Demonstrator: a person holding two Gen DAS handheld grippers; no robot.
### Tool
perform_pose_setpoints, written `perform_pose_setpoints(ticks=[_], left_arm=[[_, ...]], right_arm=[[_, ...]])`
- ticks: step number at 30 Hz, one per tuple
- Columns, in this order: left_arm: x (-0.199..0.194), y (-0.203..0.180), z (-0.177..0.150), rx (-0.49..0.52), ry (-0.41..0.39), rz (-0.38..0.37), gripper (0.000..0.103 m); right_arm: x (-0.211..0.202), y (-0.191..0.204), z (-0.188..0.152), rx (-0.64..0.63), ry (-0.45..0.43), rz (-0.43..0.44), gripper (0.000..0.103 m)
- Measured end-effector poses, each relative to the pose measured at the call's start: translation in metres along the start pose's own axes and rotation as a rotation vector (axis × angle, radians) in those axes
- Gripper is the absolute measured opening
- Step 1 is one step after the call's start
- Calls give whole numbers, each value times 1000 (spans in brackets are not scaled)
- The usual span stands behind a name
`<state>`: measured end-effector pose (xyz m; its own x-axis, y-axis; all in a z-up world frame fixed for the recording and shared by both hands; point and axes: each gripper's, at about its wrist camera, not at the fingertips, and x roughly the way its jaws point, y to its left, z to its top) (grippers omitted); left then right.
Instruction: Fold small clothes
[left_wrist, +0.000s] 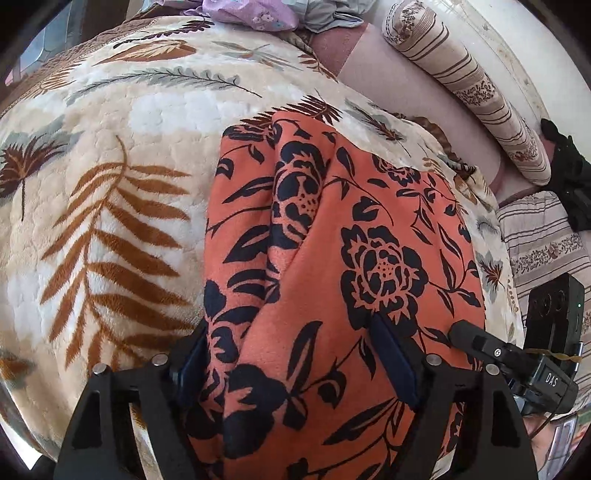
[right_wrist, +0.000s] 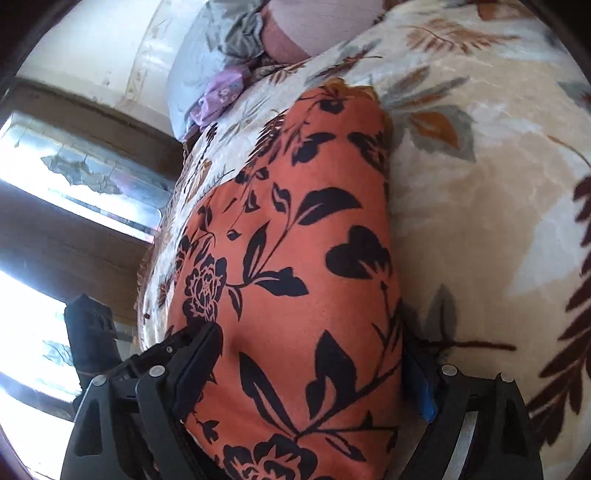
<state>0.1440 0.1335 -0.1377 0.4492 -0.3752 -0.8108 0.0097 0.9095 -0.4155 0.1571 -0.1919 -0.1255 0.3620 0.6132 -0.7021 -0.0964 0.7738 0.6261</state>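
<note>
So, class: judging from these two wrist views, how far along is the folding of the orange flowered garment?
Done: the orange garment lies on the leaf-print blanket as a long narrow strip, apparently already folded lengthwise. In hand: the left gripper and right gripper both straddle its near end, fingers open. Left: closing on the fabric, then probably folding it crosswise into a compact bundle.

My left wrist camera looks forward along its jaws, very close over the orange black-flowered cloth (left_wrist: 332, 258) on the cream leaf-patterned plush blanket (left_wrist: 110, 147). My right wrist camera faces the same cloth (right_wrist: 295, 240) from the other side, equally near. Both views share the cloth, the blanket (right_wrist: 480, 203), and each other's gripper at the edge.
</note>
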Motion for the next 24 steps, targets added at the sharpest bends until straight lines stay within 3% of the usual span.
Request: perform_pose_setpoints(ticks=[5,7,10,12,13,14,15,17,19,24], left_arm=[[-1,3,3,8,12,-33,63],[-3,4,6,-7,19,-37,64],[0,7,11,-44,29,-55,74],[2,5,8,-33,12,-38,74],[3,-1,7,9,7,-13,68],[2,-4,5,31,2,-7,59],[-1,-6,6,33,-2,-14,51],[-13,-13,9,56,-39,-4,33],[-28,-27,13,100,-94,-26,31],[-63,-92,38,230,-252,-100,31]], right_arm=[[-2,-7,-1,-7,5,10,79],[-5,-19,0,58,1,64,79],[-7,-29,3,155,2,114,80],[-5,-29,3,168,4,120,84],[-3,-25,3,147,7,112,85],[-2,-20,4,105,11,87,81],[-1,-12,4,55,8,33,60],[-8,-4,3,13,-16,6,43],[-23,10,6,-55,-57,-28,38],[-91,38,28,-195,-239,-91,37]])
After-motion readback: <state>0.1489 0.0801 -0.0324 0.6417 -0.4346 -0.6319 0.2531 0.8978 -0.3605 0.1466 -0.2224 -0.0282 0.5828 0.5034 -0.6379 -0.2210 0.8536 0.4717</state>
